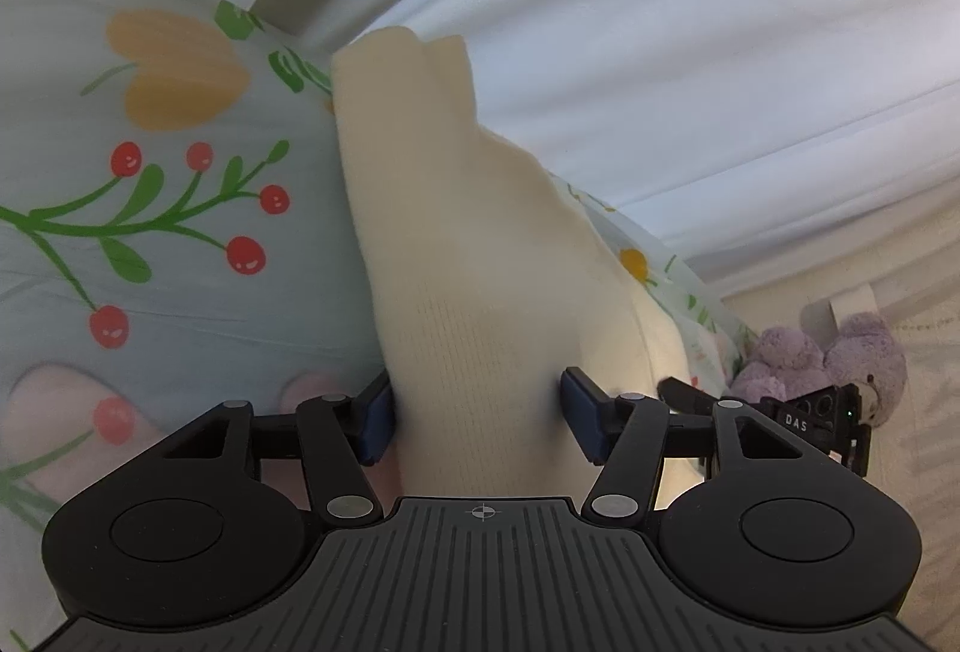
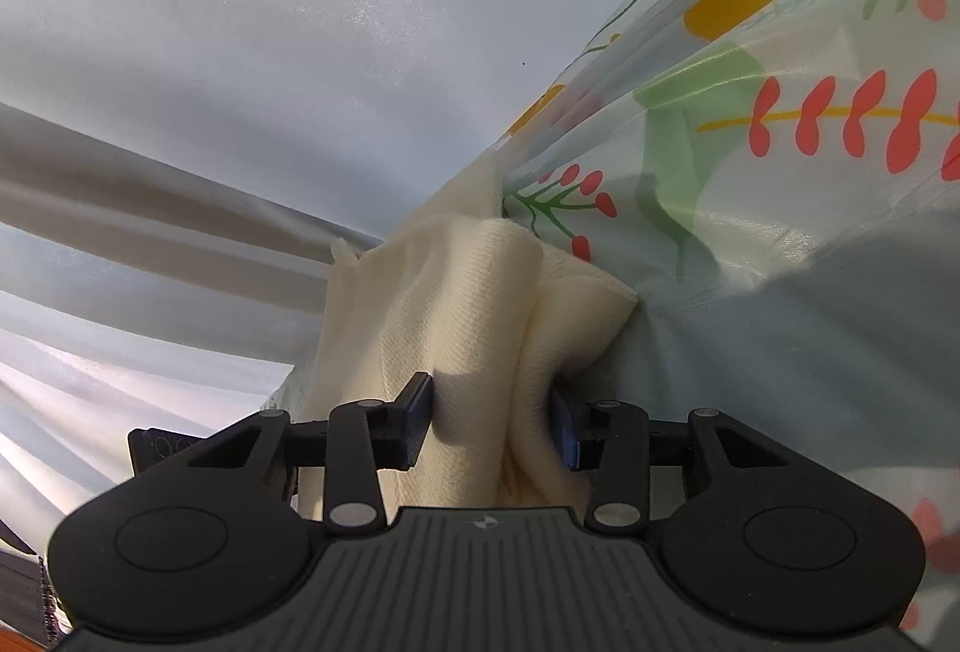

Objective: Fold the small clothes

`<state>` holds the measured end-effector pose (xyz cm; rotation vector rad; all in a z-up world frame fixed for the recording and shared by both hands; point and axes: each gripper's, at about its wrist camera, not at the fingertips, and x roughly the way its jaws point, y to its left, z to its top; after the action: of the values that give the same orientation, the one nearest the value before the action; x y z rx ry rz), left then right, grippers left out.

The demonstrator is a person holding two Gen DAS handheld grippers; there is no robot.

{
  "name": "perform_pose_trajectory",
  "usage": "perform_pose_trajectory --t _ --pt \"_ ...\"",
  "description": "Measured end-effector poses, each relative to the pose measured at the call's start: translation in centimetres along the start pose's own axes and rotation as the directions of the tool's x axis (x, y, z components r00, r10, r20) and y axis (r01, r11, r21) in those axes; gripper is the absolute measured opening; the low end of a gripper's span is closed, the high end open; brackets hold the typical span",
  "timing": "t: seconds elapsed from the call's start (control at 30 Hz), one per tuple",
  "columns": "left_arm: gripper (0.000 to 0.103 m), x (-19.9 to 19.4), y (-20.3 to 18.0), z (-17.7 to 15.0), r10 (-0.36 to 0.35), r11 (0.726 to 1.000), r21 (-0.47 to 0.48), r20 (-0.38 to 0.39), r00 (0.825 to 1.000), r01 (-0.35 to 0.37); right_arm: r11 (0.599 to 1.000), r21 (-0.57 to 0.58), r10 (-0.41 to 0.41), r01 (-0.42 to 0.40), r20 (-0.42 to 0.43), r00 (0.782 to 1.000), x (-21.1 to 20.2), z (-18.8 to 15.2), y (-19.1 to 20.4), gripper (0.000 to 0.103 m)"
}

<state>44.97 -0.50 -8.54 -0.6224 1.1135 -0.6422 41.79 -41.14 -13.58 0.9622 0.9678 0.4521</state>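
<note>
The cream knit garment [image 1: 480, 292] lies between the blue pads of the left gripper [image 1: 477, 421] and runs away from them toward twelve o'clock, its far end at about eleven o'clock in the left wrist view. Both pads [image 1: 378, 424] touch its sides, so the left jaws are grasping the cloth. In the right wrist view the same cream knit garment [image 2: 480, 304] is bunched into a thick roll between the pads of the right gripper [image 2: 492, 427]; the left pad [image 2: 417, 424] presses into the fold and casts a shadow on it, and the right pad dents the cloth on the other side, so the right jaws are clenched on the cloth too.

The cloth is pale cream with a fine ribbed weave, plain and without print. From the left it looks like a long flat band with two small peaks at its far end; from the right it shows several soft layers, one curled over another, with a corner pointing to three o'clock.

It rests on a pale blue-green floral sheet [image 1: 180, 232] printed with red berries, green stems and yellow flowers, which lies to nine o'clock of the cloth in the left view and to two o'clock in the right. White pleated curtains [image 1: 720, 51] fill the upper part of both views. At four o'clock in the left view sits a purple plush toy [image 1: 840, 358], with the right gripper's black body just before it.
</note>
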Motion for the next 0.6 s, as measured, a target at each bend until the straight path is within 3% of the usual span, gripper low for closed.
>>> perform_pose_trajectory --t 0.13,0.27,0.6 --pt "0.051 0.0 0.6 0.1 -0.003 1.000 -0.014 -0.003 1.000 0.003 0.999 0.018 0.030 -0.030 -0.014 0.999 1.3 0.2 -0.1 0.041" --pt "0.043 -0.2 0.2 0.2 0.012 1.000 -0.028 0.006 1.000 -0.012 0.998 -0.049 -0.031 0.031 0.007 1.000 1.7 -0.5 2.1 0.036" --pt "0.039 -2.7 -4.2 -0.3 0.024 0.998 0.052 0.040 0.999 -0.026 0.990 -0.132 -0.043 0.049 0.048 0.998 -0.3 -2.5 7.2 0.033"
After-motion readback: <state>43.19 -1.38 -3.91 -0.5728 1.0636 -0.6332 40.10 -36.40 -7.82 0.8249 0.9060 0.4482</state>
